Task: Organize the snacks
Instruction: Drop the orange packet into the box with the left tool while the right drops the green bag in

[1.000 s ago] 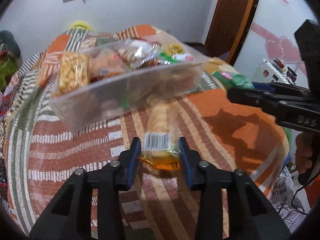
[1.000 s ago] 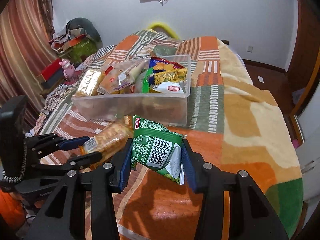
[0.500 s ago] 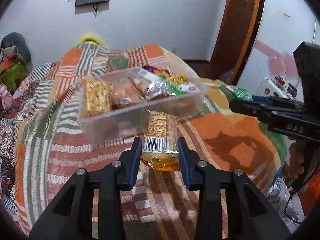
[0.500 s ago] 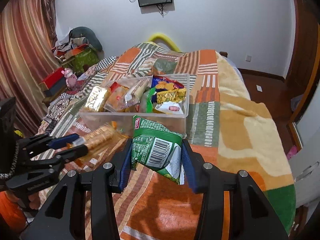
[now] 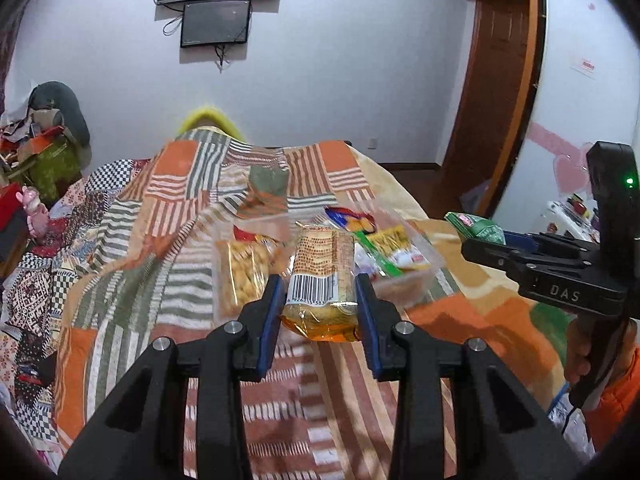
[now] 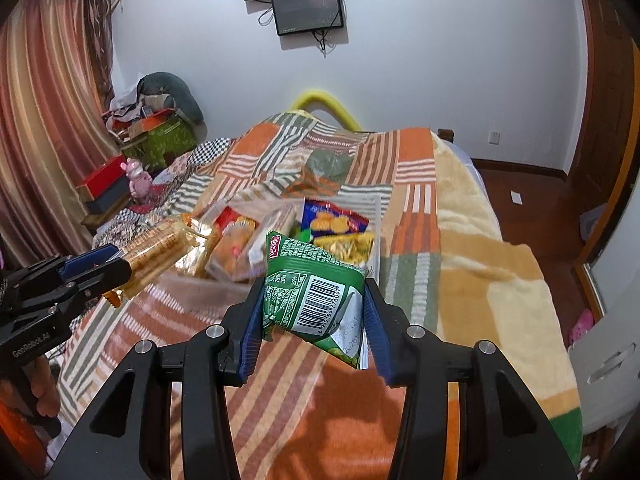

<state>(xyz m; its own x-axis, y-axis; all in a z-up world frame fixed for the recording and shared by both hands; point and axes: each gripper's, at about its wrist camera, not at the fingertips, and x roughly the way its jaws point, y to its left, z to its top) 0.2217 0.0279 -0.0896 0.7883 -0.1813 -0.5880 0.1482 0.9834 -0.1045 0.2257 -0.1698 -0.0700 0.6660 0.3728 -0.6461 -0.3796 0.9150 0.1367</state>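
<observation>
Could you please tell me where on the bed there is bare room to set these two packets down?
The clear bin is crowded with snack bags. Free patches: the orange blanket between the tools and the bin's near wall, and the wide yellow-orange stretch right of the bin toward the bed edge. The striped patchwork left of the bin is bare too.

Bed [image 6: 472, 240] under a patchwork blanket [image 5: 132, 248] of orange, green and striped squares. On the blanket, mid-bed, a clear plastic bin [image 6: 378, 216] packed with snack packets [image 6: 334, 220]. Beyond it, bare blanket up to the headboard [image 6: 320, 98].
</observation>
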